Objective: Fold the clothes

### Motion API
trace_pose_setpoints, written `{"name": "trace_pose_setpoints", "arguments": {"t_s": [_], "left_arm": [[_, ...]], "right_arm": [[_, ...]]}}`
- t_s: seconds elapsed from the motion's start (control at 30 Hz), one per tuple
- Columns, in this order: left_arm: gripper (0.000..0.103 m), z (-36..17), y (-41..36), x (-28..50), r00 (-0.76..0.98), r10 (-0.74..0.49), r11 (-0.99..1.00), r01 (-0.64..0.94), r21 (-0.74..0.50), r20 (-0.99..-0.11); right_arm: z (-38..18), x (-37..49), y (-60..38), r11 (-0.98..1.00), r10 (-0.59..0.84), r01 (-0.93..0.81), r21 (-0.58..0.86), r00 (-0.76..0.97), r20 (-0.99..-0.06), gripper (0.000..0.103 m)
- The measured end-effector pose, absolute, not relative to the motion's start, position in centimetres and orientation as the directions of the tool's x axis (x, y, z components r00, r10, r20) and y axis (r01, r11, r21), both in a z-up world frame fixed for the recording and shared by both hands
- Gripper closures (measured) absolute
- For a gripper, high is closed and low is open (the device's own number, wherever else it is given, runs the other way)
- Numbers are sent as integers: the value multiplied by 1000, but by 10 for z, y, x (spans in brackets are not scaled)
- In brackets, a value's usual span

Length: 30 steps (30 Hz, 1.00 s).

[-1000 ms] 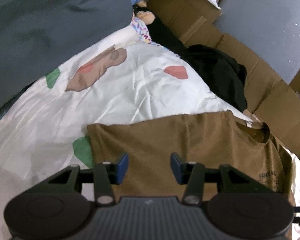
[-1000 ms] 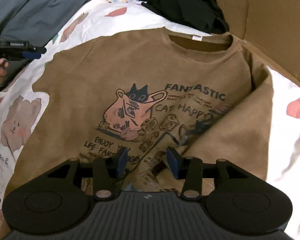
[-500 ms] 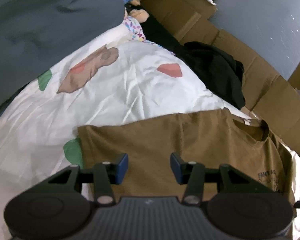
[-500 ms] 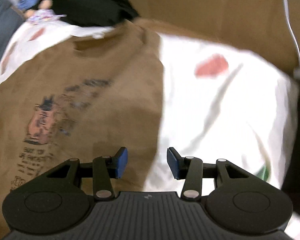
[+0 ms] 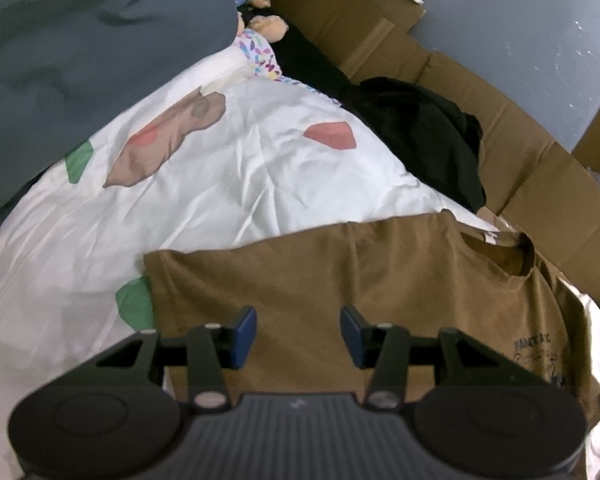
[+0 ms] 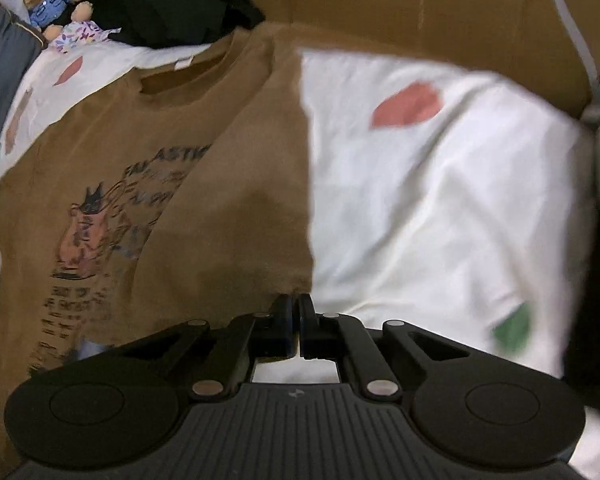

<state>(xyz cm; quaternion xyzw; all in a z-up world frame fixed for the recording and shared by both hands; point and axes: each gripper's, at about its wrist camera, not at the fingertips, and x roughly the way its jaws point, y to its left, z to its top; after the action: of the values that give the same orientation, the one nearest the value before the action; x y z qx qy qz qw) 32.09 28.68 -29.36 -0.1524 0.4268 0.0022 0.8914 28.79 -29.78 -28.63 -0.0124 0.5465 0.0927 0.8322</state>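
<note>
Brown T-shirt (image 5: 340,280) lies flat on a white patterned sheet (image 5: 220,184), the left gripper (image 5: 298,330) poised half-open above its sleeve, holding nothing. From the right wrist, the right gripper (image 6: 294,312), jaws just closed, pinches the shirt's folded-over edge beside cardboard walls (image 6: 420,4).

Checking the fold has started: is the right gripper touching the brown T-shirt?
Touching. In the right wrist view the right gripper has just closed, its jaws pinching the brown T-shirt at its folded edge.
</note>
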Motion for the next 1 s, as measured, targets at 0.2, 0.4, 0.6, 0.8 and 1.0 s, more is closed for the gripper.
{"name": "trace_pose_setpoints", "arguments": {"t_s": [0.2, 0.4, 0.6, 0.8, 1.0], "left_arm": [[53, -294, 286, 322, 632, -120, 952, -144, -269, -765], [53, -296, 282, 325, 627, -122, 954, -140, -265, -769], [53, -295, 275, 327, 624, -126, 959, -122, -255, -772], [53, -300, 277, 328, 612, -113, 961, -132, -242, -783], [53, -305, 281, 333, 601, -92, 966, -140, -218, -794]], "right_arm": [[-248, 311, -348, 981, -57, -138, -135, 463, -885, 100], [-225, 324, -372, 961, -157, -116, -252, 523, -838, 100], [-219, 341, -374, 940, -196, -129, -317, 556, -808, 100], [-233, 358, -381, 927, -244, -120, -355, 524, -816, 100], [-259, 366, -393, 948, -244, -75, -309, 450, -859, 92]]}}
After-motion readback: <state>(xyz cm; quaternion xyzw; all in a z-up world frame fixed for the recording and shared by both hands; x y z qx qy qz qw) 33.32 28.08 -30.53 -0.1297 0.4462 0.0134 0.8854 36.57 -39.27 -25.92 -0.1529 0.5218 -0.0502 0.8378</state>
